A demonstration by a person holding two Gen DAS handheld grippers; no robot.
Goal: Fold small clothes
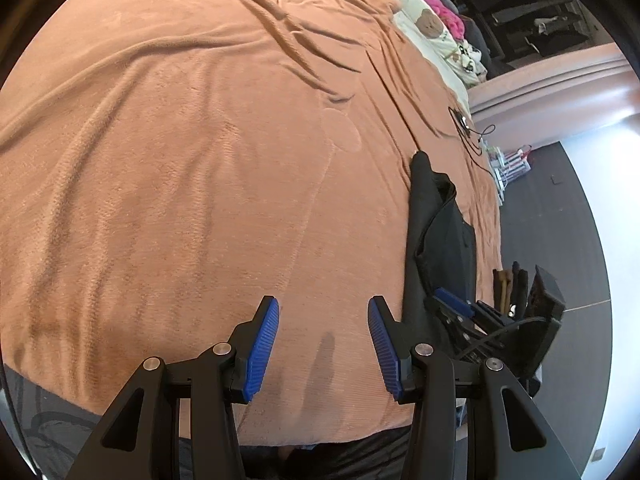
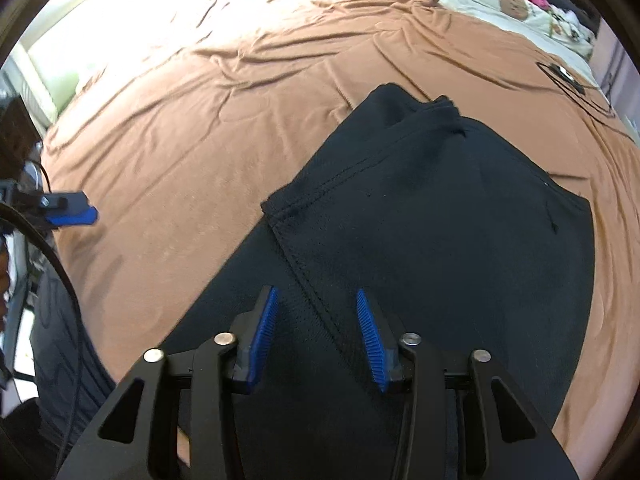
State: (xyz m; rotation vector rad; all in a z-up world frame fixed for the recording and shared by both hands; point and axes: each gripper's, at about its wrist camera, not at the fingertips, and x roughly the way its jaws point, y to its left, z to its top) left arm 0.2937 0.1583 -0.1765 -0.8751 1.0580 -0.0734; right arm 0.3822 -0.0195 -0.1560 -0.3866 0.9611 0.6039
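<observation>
A black garment [image 2: 440, 216] lies partly folded on the orange-brown blanket [image 2: 192, 128], with a stitched hem running diagonally under my right gripper [image 2: 318, 300]. That gripper is open and empty, hovering just above the cloth near the hem. In the left wrist view the same garment [image 1: 436, 232] lies at the right, and the right gripper [image 1: 456, 304] rests over its near end. My left gripper [image 1: 324, 306] is open and empty above bare blanket [image 1: 180, 160], left of the garment. It also shows at the left edge of the right wrist view [image 2: 76, 210].
Cream bedding with bear prints [image 2: 516, 4] and pink items [image 1: 448, 12] lie at the far end of the bed. A black cable with a small device [image 2: 568, 80] lies on the blanket beyond the garment. The bed edge and dark floor [image 1: 560, 208] are to the right.
</observation>
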